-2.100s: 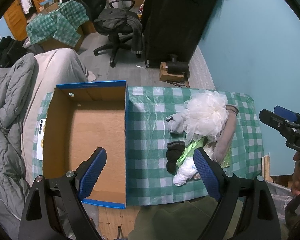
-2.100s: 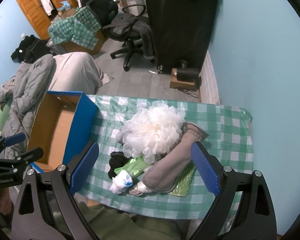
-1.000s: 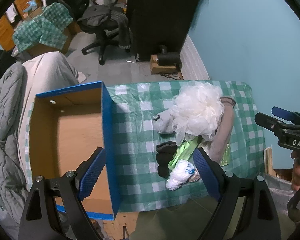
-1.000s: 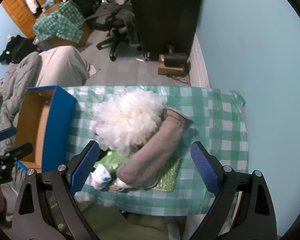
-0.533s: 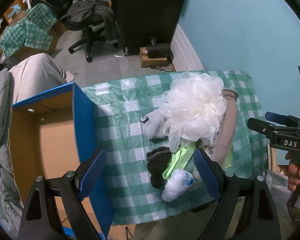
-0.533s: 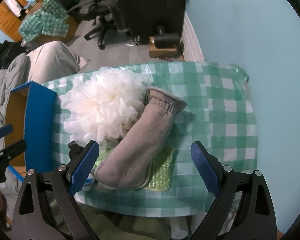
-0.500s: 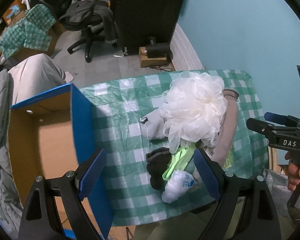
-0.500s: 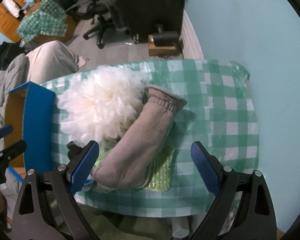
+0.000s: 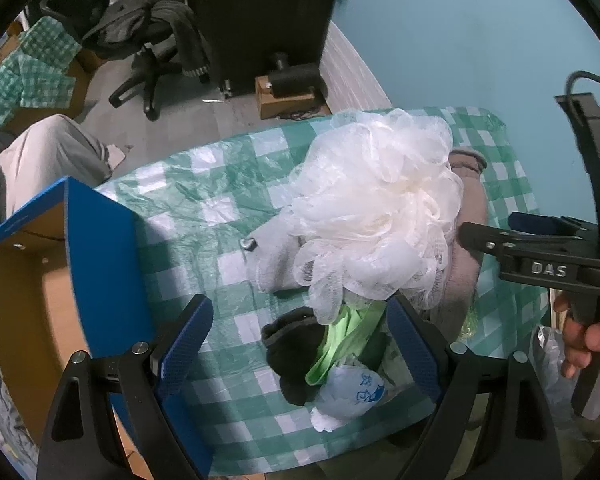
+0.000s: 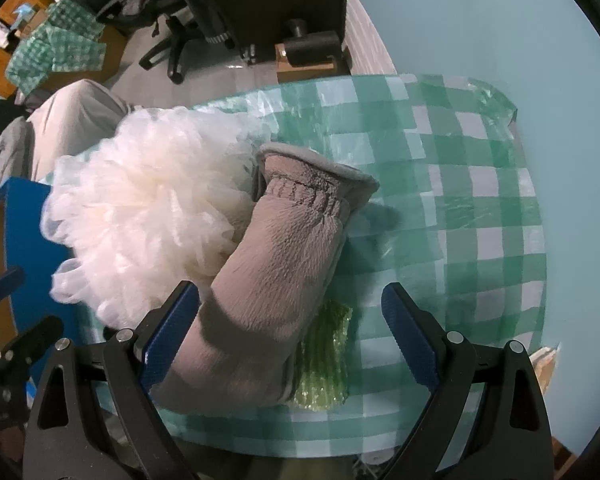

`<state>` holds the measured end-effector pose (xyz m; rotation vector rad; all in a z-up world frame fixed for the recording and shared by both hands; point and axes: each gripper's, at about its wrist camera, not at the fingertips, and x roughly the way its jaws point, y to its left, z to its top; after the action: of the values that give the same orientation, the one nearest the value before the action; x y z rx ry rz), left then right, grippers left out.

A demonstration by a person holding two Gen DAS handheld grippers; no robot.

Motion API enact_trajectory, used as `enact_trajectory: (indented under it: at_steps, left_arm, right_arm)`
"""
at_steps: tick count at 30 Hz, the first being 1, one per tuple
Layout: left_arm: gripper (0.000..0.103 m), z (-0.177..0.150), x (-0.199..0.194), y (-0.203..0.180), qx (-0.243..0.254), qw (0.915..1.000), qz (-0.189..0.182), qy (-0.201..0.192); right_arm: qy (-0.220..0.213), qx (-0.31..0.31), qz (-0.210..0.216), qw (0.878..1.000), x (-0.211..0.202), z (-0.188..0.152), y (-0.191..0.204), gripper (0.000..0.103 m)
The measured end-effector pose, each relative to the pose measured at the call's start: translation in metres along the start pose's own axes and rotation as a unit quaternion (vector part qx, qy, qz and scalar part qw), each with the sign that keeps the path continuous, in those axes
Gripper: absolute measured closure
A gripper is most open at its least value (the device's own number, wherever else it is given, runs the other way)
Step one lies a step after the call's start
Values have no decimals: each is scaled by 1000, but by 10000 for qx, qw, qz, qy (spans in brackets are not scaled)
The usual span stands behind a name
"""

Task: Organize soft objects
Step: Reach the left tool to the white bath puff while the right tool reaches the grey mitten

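- Left claw (image 9: 298,346): jaws spread wide, nothing between the pads; it hangs above the near part of the pile, over the black sock (image 9: 294,344) and the lime-green cloth (image 9: 342,338).
- Right claw (image 10: 290,330): jaws also wide apart, empty; it hangs over the lower half of the grey plush mitten (image 10: 272,292), not touching as far as can be seen.
- Pile sits on the counter (image 10: 480,216), which is covered by a green-and-white checked cloth.
- White mesh bath puff (image 9: 374,212): top of the pile, resting against the mitten's left side and overlapping a pale grey sock (image 9: 272,264).
- Black sock lies at the near edge of the pile, touching the lime-green cloth; a white bag with blue print (image 9: 346,394) lies just beside both, nearest the counter's front edge.
- Green bubble-wrap piece (image 10: 326,360) lies flat under the mitten's near end, partly hidden.
- Cardboard box with blue outer walls (image 9: 100,264) stands open at the left end of the counter, well apart from the pile; the visible part of its inside shows bare cardboard.
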<state>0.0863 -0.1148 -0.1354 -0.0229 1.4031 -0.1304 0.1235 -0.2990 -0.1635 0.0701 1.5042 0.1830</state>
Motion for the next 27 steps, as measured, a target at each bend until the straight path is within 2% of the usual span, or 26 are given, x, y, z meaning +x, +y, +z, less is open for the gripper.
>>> enact_trajectory:
  at_steps: [4,7,9,11,15,19,23,25,27]
  left_arm:
    - [13,3,1,-2,56,10000,43,18]
    - [13,7,1,-4,90,9999,79,7]
    - [13,10,1,-4,96,9999,72,15]
    - [13,13,1,-6,95,9999,31,27]
    - [13,23,1,-14,135,9999,-71,18]
    - [13,32,5,-26,243,9996,-107,61]
    - [13,40,13,-39,365,9990,-218,111]
    - [13,45,19,-46,423,9988,-200,162]
    - [13,48,24,-49,434,9988,-131,195]
  right_arm:
    - [124,52,101,9999,10,2,-2,15]
    - [226,91,261,9994,13,0,-6,29]
    - [244,159,392,9988,13,-1,-10,44]
    - [218,190,444,9986,9,-4,-15,52]
    - [187,71,340,9992,3,-9,-25,59]
    - [196,39,294,9994,-1,-14,-39,59]
    - [250,139,456,9985,0,-15,-52,58]
    - [214,240,598,9977,-1,-16,-57,52]
    - [208,314,658,9971,0,-18,-61,42]
